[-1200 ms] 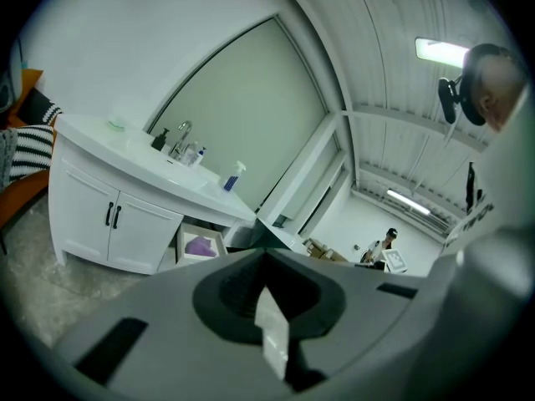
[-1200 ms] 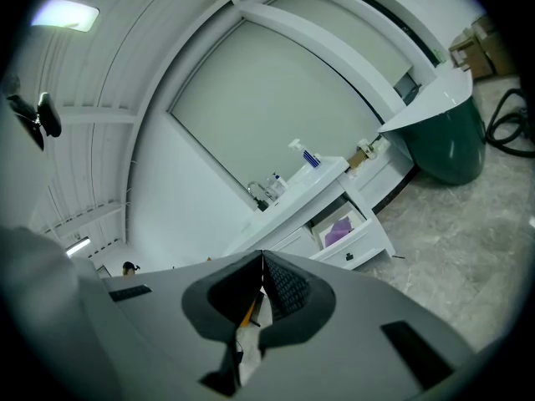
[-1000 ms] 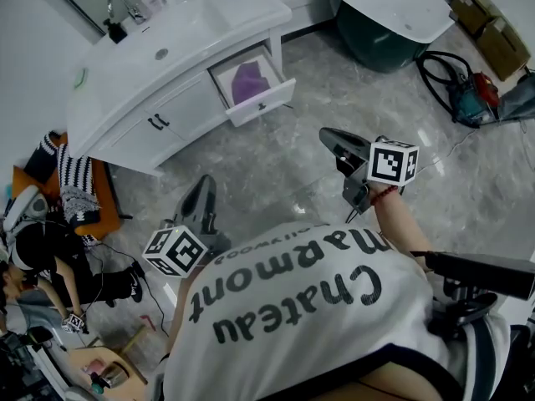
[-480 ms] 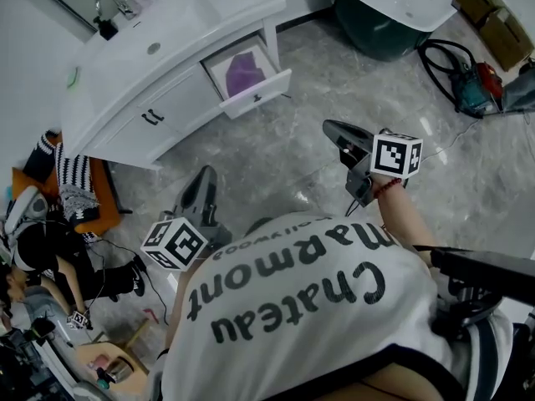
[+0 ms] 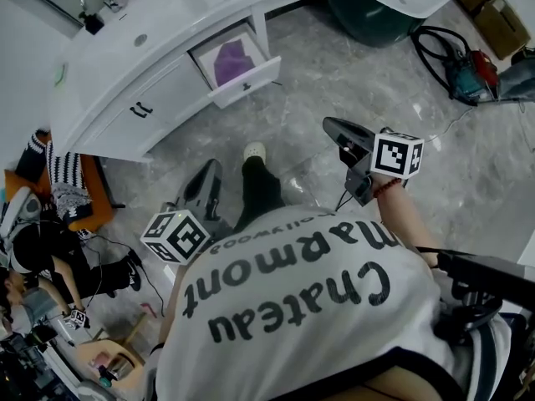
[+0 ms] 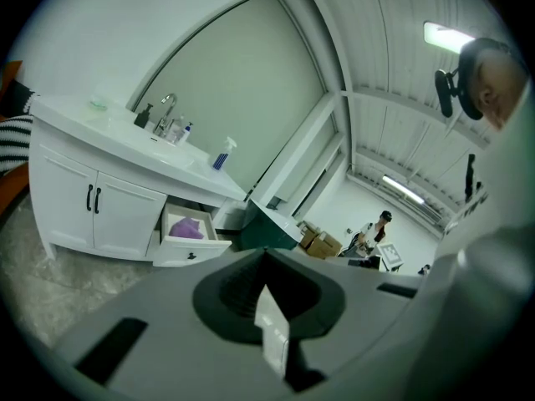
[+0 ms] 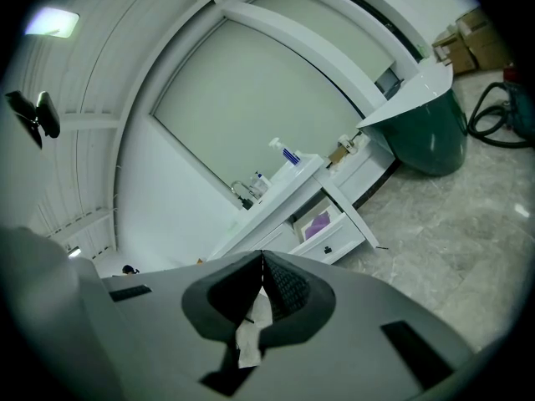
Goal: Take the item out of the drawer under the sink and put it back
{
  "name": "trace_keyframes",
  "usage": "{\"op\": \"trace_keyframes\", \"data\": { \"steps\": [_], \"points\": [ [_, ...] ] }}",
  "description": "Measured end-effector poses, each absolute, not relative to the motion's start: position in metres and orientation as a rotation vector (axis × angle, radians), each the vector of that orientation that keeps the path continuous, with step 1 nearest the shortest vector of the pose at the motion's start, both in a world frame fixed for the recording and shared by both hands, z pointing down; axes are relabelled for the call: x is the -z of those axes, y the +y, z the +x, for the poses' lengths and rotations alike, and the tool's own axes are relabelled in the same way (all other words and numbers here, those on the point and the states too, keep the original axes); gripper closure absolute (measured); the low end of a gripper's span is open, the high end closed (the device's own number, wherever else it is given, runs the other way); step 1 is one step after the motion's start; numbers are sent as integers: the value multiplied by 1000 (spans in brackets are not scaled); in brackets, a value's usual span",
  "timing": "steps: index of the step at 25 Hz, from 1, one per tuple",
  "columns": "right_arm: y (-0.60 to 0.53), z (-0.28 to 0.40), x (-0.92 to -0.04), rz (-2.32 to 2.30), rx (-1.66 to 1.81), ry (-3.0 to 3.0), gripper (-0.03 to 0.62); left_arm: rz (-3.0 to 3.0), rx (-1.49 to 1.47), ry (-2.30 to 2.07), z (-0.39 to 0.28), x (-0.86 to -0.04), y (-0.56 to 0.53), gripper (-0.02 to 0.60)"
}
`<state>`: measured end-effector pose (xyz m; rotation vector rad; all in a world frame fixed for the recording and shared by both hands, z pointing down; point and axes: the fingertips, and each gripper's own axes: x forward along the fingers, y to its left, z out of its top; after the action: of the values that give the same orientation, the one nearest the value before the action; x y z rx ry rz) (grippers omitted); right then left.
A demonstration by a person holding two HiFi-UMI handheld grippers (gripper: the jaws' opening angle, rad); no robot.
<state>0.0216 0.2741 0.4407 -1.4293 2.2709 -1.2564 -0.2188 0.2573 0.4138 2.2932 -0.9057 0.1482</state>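
The white sink cabinet (image 5: 125,73) stands at the upper left of the head view, its right drawer (image 5: 238,69) pulled open. A purple item (image 5: 227,57) lies inside the drawer. My left gripper (image 5: 209,172) is held low over the floor, well short of the cabinet, shut and empty. My right gripper (image 5: 333,128) hovers to the right of the drawer, also shut with nothing in it. The left gripper view shows the open drawer (image 6: 188,242) and the purple item (image 6: 189,229) beyond the closed tips (image 6: 266,254). In the right gripper view the drawer (image 7: 330,239) sits past the closed tips (image 7: 262,256).
A dark green tub with a white top (image 5: 380,2) stands right of the cabinet. A power tool with cables (image 5: 464,69) and cardboard boxes (image 5: 489,7) lie at the far right. The person's leg and shoe (image 5: 255,153) step between the grippers. Clutter and a striped cloth (image 5: 63,182) fill the left.
The cabinet has slid up and left in the head view as the person steps toward it; a leg and shoe have come into view. Both grippers stay shut.
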Motion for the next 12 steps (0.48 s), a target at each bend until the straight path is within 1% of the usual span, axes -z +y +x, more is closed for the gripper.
{"op": "trace_keyframes", "data": {
  "steps": [12],
  "points": [
    [255,47,-444,-1511,1261,2180,582,2328,-187,-790,-185,-413,211,575]
  ]
}}
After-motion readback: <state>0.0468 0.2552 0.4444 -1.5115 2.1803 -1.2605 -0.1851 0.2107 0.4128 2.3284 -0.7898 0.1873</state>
